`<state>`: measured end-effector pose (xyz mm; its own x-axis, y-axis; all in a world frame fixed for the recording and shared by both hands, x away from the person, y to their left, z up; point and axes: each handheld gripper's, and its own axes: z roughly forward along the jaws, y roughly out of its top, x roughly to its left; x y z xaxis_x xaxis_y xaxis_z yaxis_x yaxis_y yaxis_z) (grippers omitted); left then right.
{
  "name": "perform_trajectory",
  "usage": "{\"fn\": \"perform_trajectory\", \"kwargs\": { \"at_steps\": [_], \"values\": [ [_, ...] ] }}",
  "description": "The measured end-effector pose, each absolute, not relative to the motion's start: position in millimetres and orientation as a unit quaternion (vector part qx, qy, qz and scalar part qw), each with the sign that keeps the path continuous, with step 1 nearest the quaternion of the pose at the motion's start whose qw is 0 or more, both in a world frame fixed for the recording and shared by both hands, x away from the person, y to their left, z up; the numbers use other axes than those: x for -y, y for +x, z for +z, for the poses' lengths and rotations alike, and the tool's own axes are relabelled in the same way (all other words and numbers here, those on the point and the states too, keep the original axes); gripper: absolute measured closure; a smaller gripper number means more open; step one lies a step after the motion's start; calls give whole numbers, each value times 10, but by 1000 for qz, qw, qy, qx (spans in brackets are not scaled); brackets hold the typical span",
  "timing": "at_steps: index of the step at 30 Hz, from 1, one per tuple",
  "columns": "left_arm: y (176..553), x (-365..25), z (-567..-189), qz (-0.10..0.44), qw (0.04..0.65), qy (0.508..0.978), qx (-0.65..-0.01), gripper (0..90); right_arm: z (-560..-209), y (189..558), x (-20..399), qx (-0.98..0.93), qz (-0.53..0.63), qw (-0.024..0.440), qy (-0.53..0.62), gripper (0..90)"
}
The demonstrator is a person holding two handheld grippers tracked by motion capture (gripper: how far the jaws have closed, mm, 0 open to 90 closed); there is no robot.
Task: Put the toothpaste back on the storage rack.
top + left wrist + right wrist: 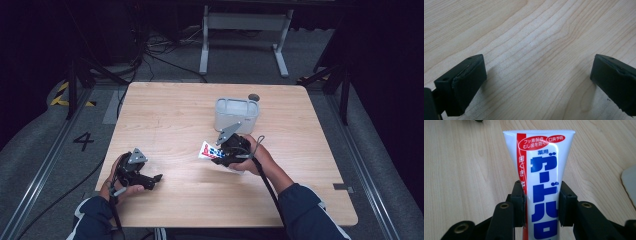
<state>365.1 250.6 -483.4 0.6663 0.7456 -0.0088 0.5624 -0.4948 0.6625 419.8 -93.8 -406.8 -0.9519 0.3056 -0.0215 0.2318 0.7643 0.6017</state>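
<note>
A white toothpaste tube (541, 182) with red and blue print sticks out between the jaws of my right gripper (542, 202), which is shut on its sides. From above, the tube (206, 149) shows just left of the right gripper (225, 152), held a little above the wooden table (165, 115) near its middle. A white open-topped container (236, 114) stands just beyond that gripper. My left gripper (155, 179) rests low at the table's front left, pointing right. Its jaws stand wide apart over bare wood, with one black pad (465, 86) at each side and nothing between them.
A small dark round object (254, 97) sits behind the container. A pale flat thing (630, 185) lies on the table at the right edge of the right gripper view. A white metal frame (245, 35) stands on the floor beyond the table.
</note>
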Motion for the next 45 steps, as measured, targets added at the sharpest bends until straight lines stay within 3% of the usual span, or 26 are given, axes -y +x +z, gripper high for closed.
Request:
{"fn": "perform_trajectory", "kwargs": {
  "at_steps": [45],
  "values": [
    [3666, -2512, -4832, 136, 326, 856, -377, 9, -3374, 4377, 1464, -872, 436, 143, 172, 651]
  ]
}}
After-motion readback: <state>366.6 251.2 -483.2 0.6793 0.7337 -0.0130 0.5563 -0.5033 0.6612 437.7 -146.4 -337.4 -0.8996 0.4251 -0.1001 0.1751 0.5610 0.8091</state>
